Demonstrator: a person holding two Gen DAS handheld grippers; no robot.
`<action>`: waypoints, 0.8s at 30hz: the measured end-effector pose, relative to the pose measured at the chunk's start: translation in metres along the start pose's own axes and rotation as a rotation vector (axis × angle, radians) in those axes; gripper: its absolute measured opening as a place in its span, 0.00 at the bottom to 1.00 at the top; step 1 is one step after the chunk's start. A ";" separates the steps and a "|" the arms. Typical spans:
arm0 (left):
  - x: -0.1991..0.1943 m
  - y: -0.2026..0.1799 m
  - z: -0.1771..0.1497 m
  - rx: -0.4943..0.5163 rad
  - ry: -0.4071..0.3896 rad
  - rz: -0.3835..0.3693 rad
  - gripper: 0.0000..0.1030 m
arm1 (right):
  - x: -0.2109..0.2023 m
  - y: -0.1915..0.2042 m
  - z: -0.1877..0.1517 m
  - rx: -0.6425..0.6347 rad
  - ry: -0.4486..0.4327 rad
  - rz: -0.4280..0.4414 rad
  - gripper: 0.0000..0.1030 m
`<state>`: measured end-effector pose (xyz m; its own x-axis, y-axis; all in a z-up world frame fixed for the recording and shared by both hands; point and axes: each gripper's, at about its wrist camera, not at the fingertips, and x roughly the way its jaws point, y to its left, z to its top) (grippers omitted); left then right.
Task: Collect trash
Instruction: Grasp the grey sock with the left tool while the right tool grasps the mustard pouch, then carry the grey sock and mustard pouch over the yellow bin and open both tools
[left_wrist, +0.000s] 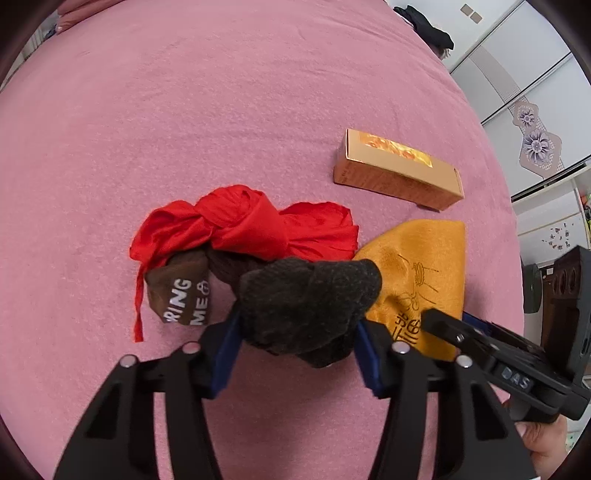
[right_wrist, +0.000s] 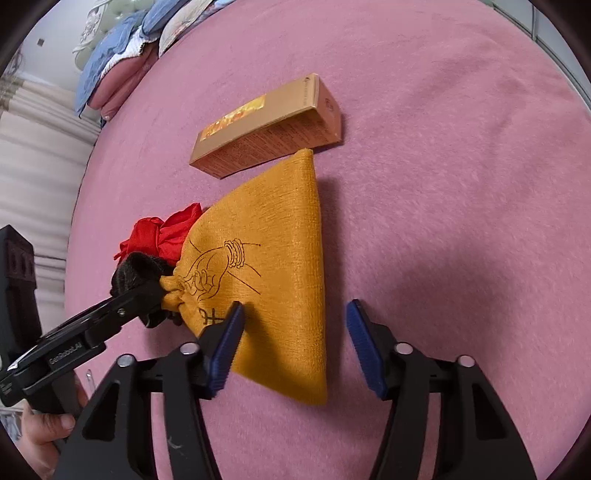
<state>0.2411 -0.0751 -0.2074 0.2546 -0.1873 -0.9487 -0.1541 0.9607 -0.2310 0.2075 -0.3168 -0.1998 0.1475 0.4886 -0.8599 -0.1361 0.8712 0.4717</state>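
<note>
Left wrist view shows the left gripper (left_wrist: 299, 343) clamped on a dark knitted sock (left_wrist: 310, 299), its blue pads pressing both sides. Just beyond lie a brown sock printed "RING ME" (left_wrist: 184, 291) and a knotted red plastic bag (left_wrist: 243, 225), both touching the knit. Right wrist view shows the right gripper (right_wrist: 295, 347) spread wide over a yellow drawstring pouch (right_wrist: 273, 258), one pad on the fabric. Farther off, a gold carton (right_wrist: 269, 125) rests against the pouch's corner on the pink blanket (right_wrist: 443, 184)
</note>
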 end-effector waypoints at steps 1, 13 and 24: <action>0.001 0.000 -0.001 0.005 0.002 0.000 0.45 | 0.000 0.001 0.000 -0.005 -0.001 -0.008 0.25; -0.029 0.000 -0.047 0.037 -0.013 -0.066 0.36 | -0.042 0.004 -0.038 -0.015 -0.065 -0.006 0.06; -0.039 -0.038 -0.118 0.068 0.055 -0.094 0.37 | -0.092 -0.025 -0.115 0.057 -0.061 -0.007 0.06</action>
<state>0.1243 -0.1285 -0.1867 0.2117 -0.2866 -0.9344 -0.0661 0.9497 -0.3062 0.0848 -0.3883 -0.1550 0.2077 0.4831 -0.8506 -0.0788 0.8750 0.4777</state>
